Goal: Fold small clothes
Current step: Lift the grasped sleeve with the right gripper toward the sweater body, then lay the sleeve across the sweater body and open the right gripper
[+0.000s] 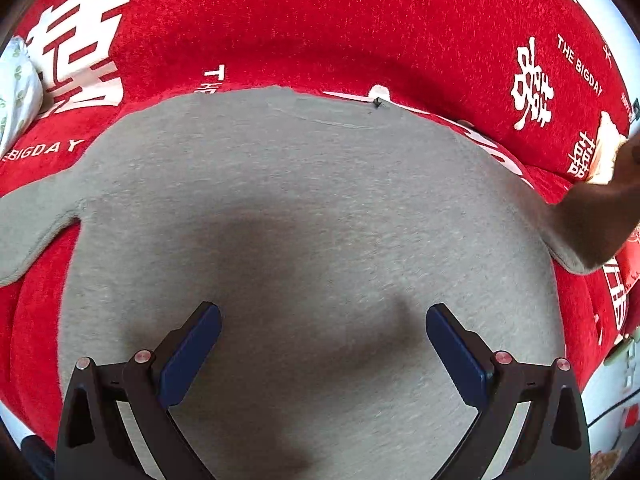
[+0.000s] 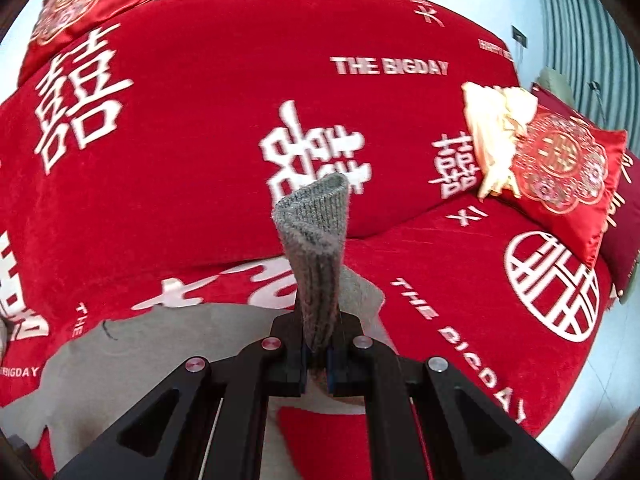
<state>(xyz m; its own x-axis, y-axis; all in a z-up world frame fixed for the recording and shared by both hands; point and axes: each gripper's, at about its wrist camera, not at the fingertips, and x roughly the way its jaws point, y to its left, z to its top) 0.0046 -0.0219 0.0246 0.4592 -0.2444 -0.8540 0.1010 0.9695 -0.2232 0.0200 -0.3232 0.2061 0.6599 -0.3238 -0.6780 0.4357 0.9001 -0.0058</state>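
Right wrist view: the right gripper (image 2: pixel 318 360) is pinching a grey sweater's cuff (image 2: pixel 316 240), hiding the sleeve below; the left gripper (image 1: pixel 323 316) is hovering open-fingered over the sweater (image 1: pixel 300 200) lying flat on a red blanket (image 2: pixel 200 120).

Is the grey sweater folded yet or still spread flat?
Mostly spread: the grey sweater lies flat on the red blanket, with only one sleeve cuff lifted by the right gripper.

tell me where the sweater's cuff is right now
In the right wrist view the cuff stands at centre, pinched in the right gripper and lifted above the red blanket, with the sweater spread below left.
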